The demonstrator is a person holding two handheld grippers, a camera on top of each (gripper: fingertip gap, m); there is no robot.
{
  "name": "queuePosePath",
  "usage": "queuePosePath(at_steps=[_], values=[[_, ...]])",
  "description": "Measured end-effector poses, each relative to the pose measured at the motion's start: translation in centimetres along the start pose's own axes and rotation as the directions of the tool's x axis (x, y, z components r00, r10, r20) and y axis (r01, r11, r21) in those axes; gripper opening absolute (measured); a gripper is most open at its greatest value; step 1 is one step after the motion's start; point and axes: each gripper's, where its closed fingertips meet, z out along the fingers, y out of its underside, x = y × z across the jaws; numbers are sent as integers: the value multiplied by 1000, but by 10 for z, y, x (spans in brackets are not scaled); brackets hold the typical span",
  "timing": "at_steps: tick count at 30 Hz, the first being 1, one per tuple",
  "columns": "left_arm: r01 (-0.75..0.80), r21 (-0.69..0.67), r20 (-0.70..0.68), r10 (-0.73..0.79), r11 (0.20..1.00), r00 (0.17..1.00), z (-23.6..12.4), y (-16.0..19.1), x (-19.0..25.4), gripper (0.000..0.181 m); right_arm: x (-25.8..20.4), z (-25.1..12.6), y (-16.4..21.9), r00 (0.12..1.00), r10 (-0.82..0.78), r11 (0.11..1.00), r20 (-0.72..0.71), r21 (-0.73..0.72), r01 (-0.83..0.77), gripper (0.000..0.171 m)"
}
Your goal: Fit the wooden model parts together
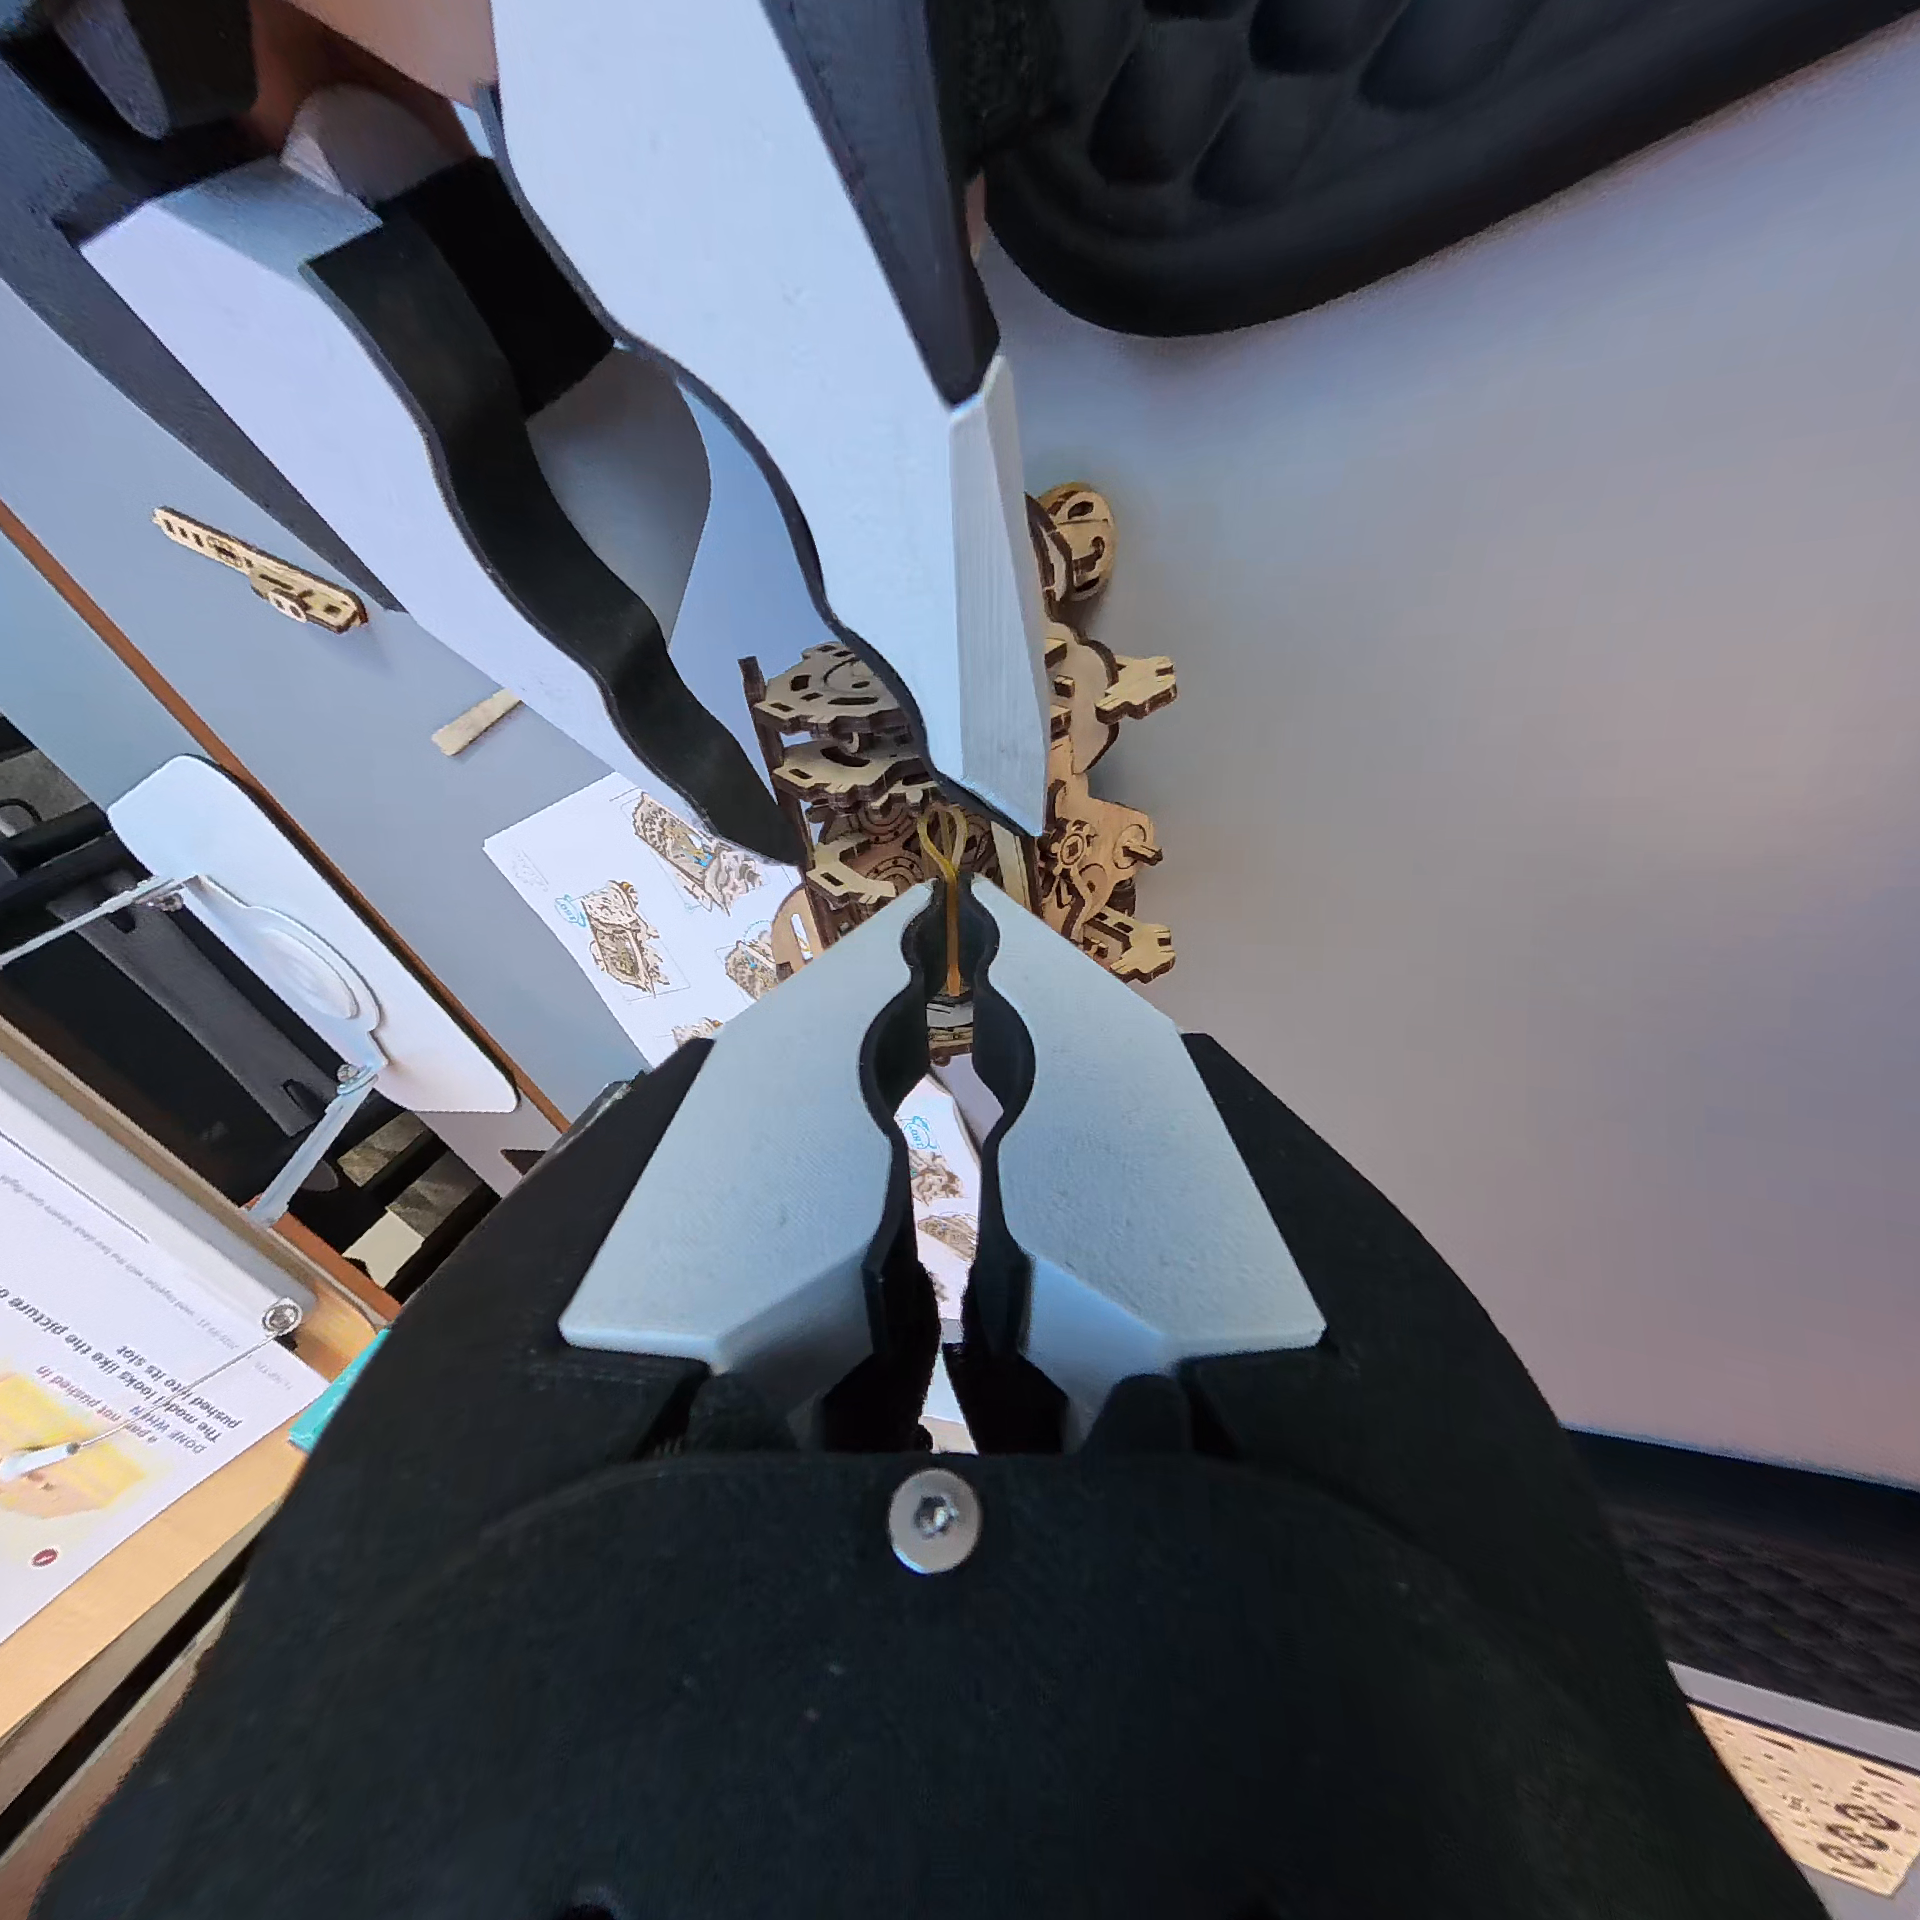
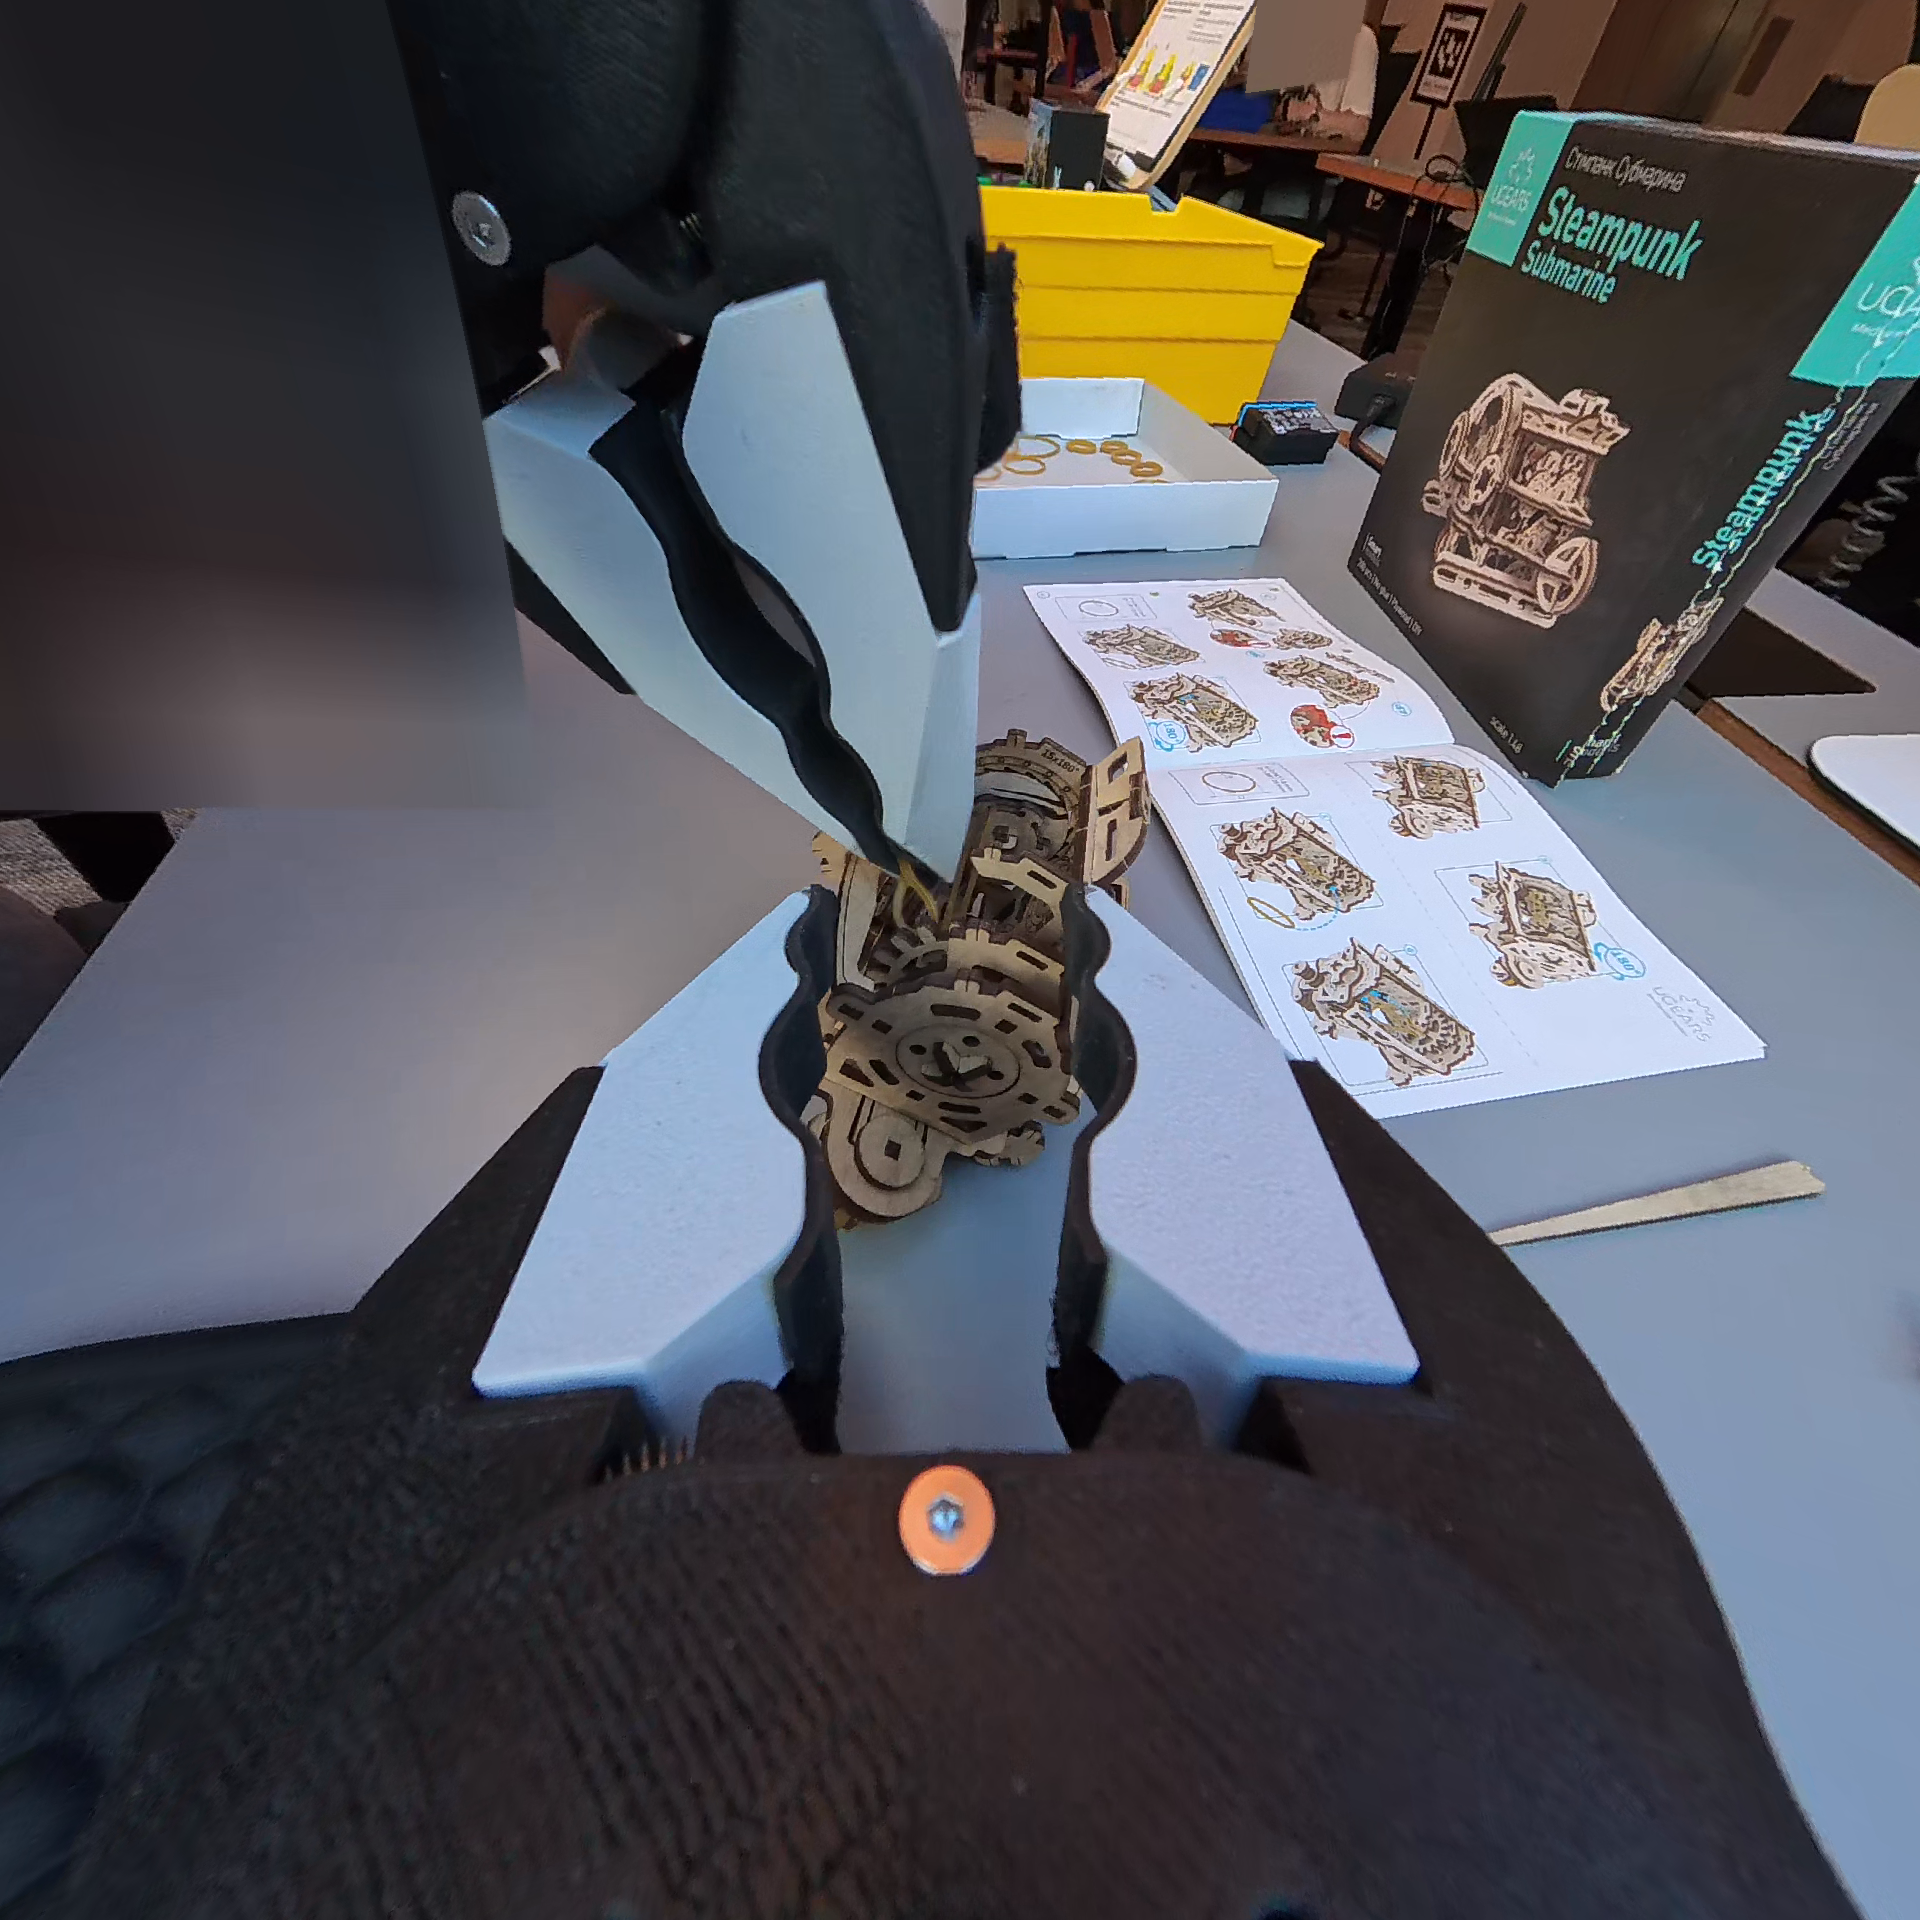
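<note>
Wooden model (image 2: pixel 956 1049), a laser-cut pale plywood assembly of gears and fretwork, is sitting on the grey table (image 2: pixel 312 1039), and the right gripper (image 2: pixel 945 935) is clamping it between its fingers, apparently to steady it. The left gripper (image 1: pixel 951 914) is pinching a yellow rubber band (image 1: pixel 948 862) at the model's top, probably stretching it onto a hook. An instruction sheet (image 2: pixel 1382 831) is lying open beside them, close enough to consult.
</note>
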Motion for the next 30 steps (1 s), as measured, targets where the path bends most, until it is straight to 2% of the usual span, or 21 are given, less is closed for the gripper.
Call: queuePosePath(at_steps=[12,30], values=[[-38,-64,-33,36,997,999,3,-1,-2,0,2,-1,3,1000,-5,1000,-15,-19,4,46],[-109,-190,-12,108,976,994,4,5,-6,0,7,-10,-1,999,-12,1000,-47,-2,12,46]])
